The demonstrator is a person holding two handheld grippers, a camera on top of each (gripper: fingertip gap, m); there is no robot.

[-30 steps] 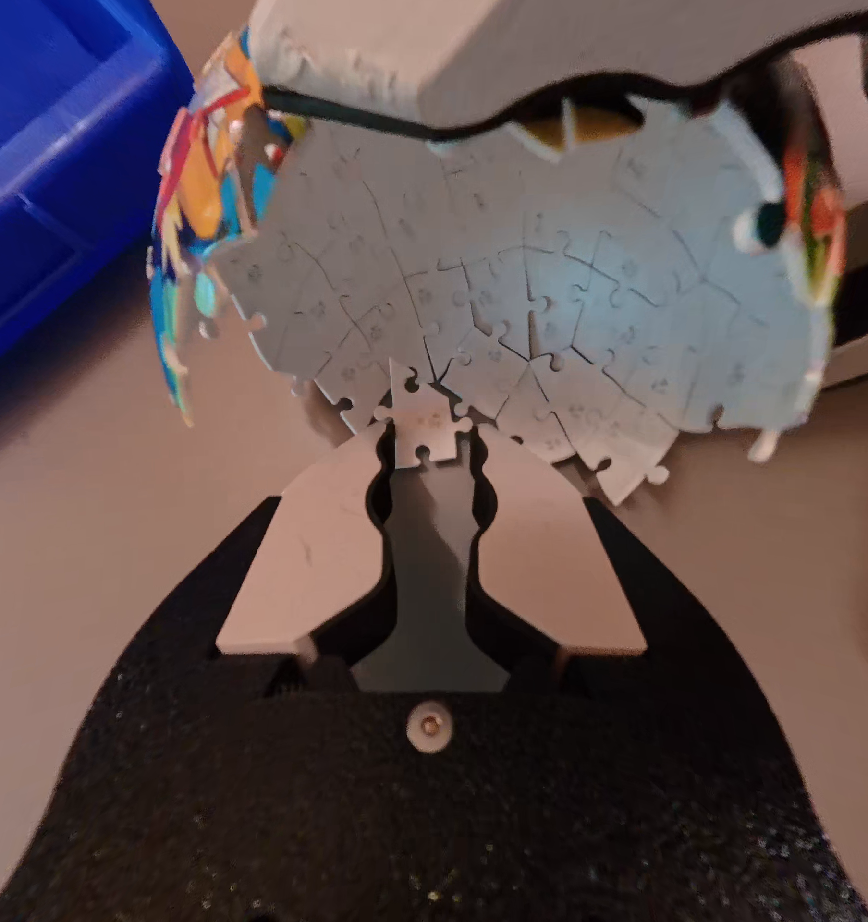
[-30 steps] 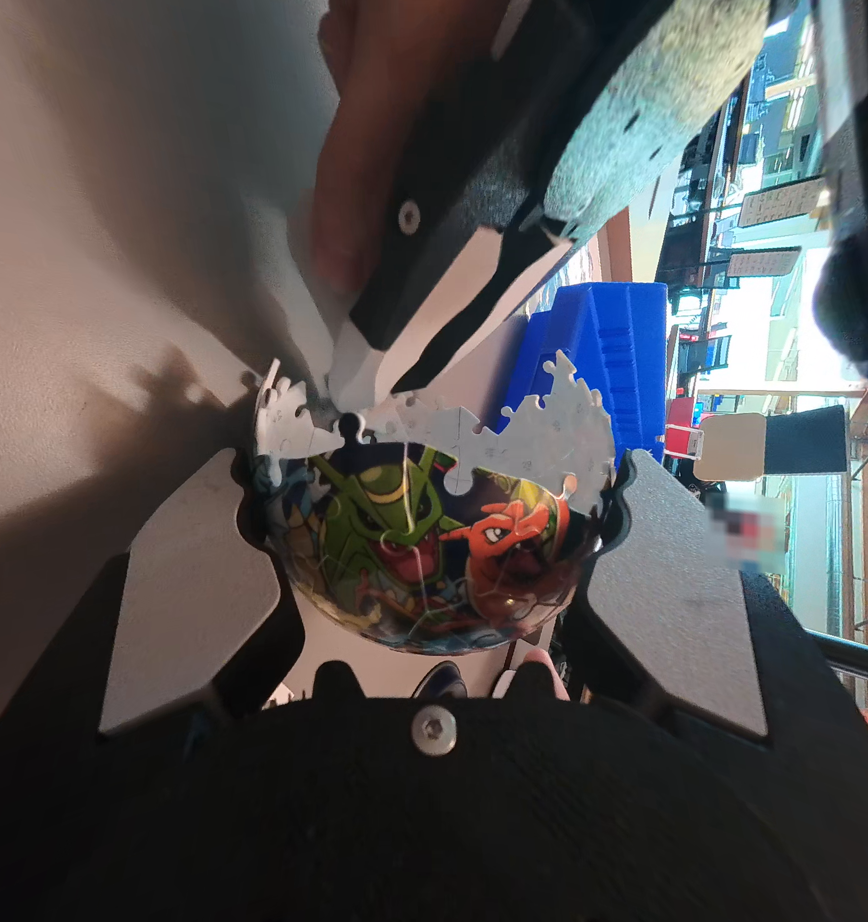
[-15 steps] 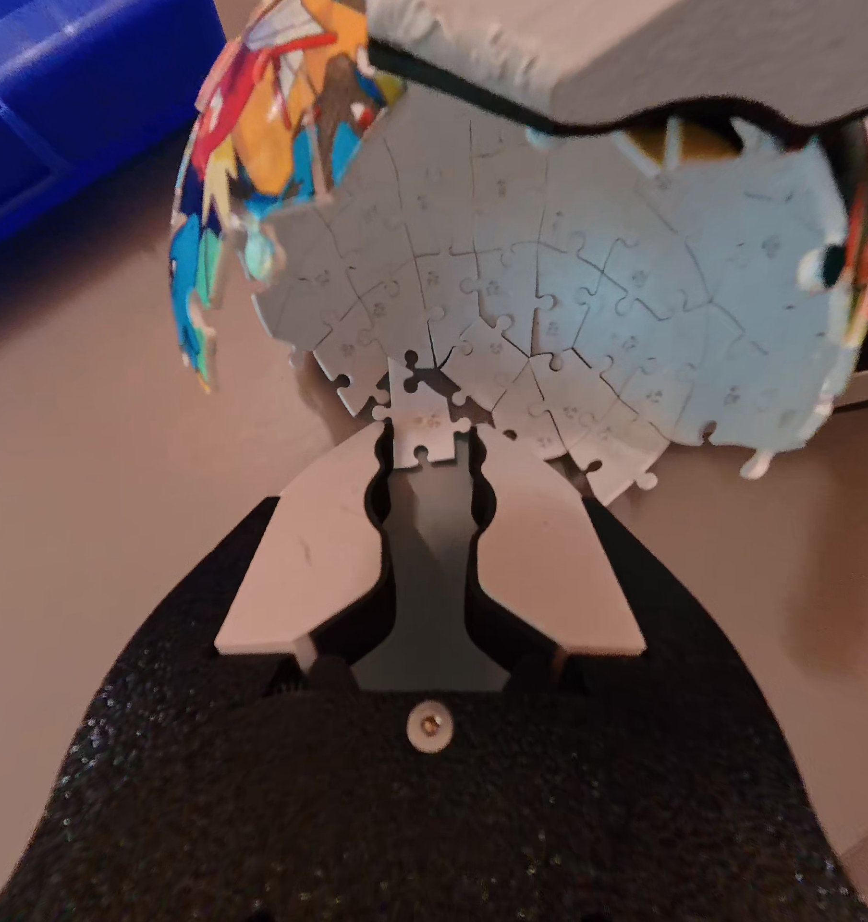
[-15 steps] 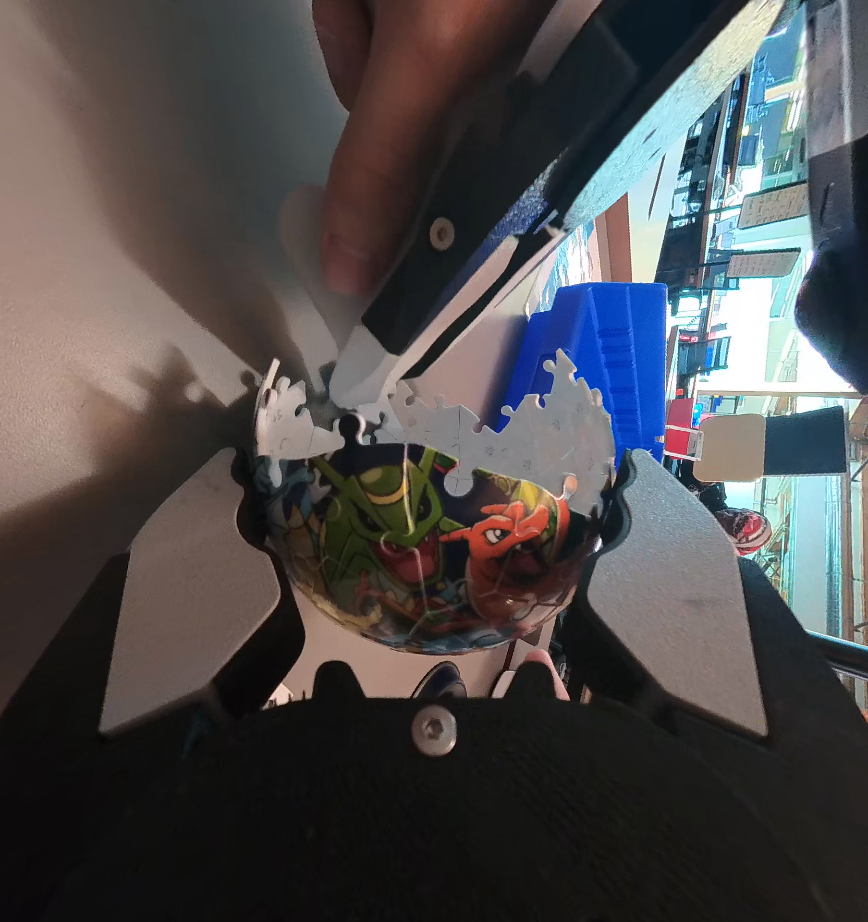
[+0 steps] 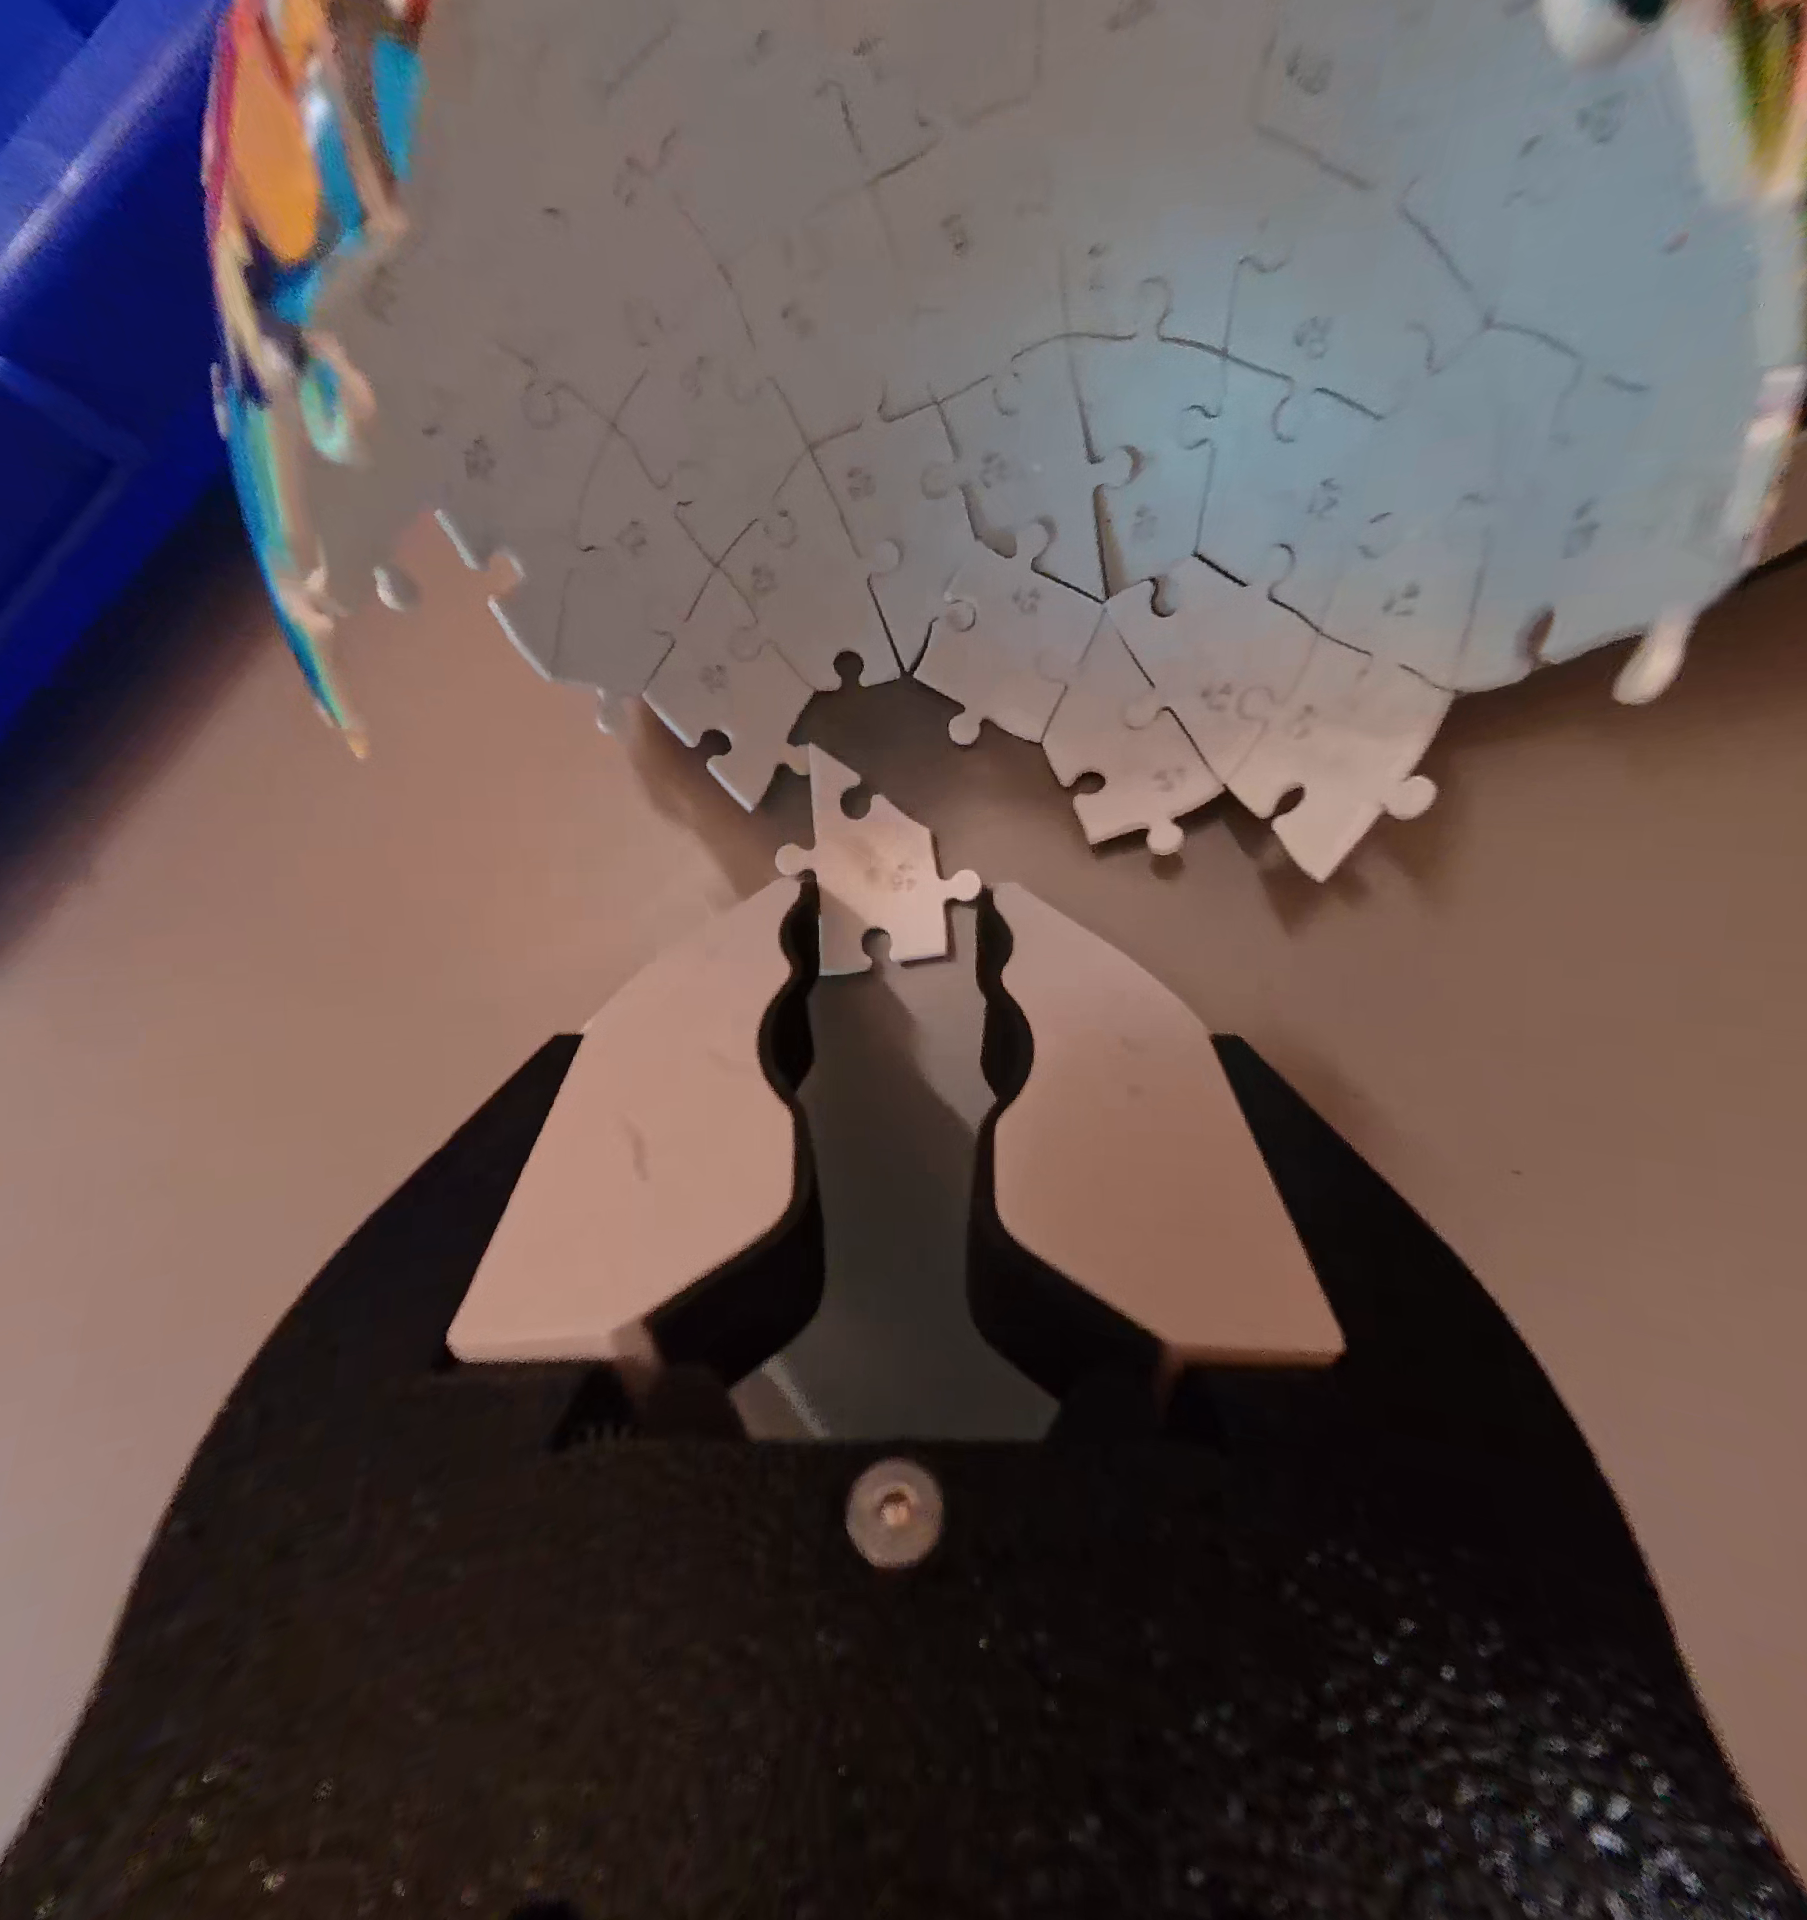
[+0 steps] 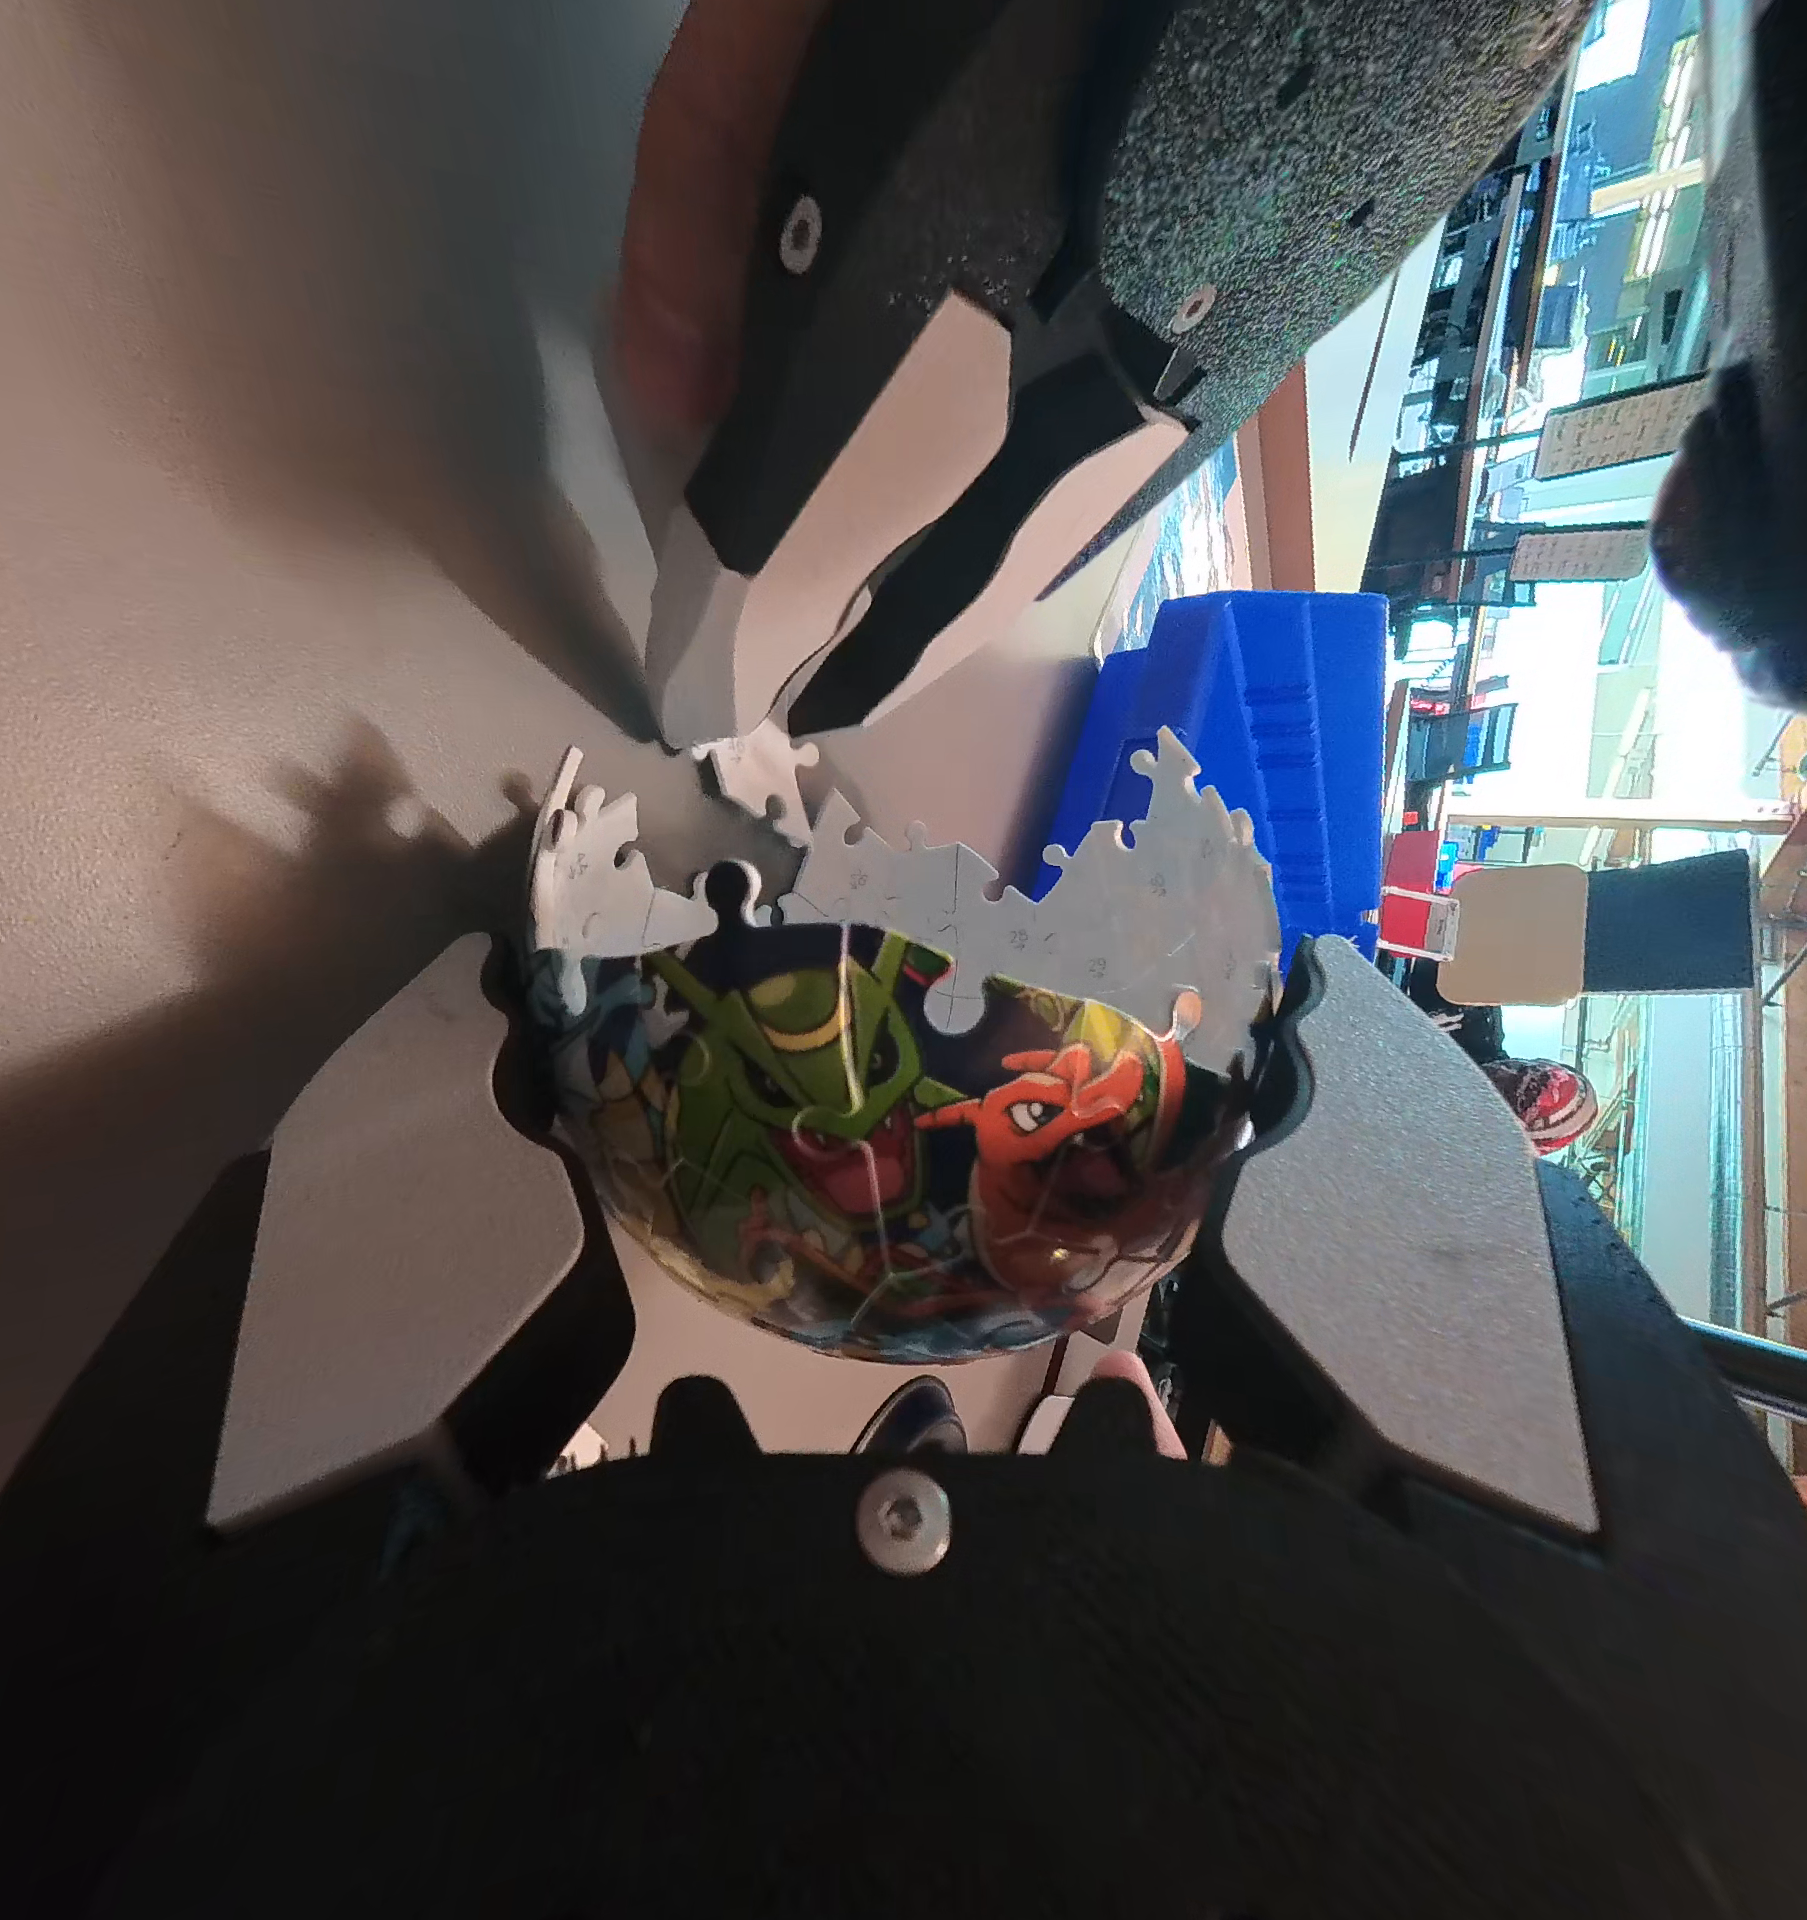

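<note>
A half-built round puzzle shell (image 6: 909,1122), printed with colourful cartoon creatures outside and grey inside (image 5: 1034,343), is held between the fingers of my right gripper (image 6: 899,1039). My left gripper (image 5: 888,909) is shut on one loose grey puzzle piece (image 5: 878,883). The piece sits just outside a notch in the shell's jagged rim, its tip touching or nearly touching the edge. In the right wrist view the left gripper (image 6: 743,727) comes in from above with that piece (image 6: 759,784) at the rim's gap.
A blue plastic bin (image 5: 37,395) stands at the left, also behind the shell in the right wrist view (image 6: 1231,748). The brown table (image 5: 255,987) lies under both grippers. A hand (image 6: 691,260) holds the left gripper. Windows and furniture are beyond.
The piece has come out of the shell's rim: a second ago it sat in the notch, now it is pulled back with my left gripper, leaving an open gap.
</note>
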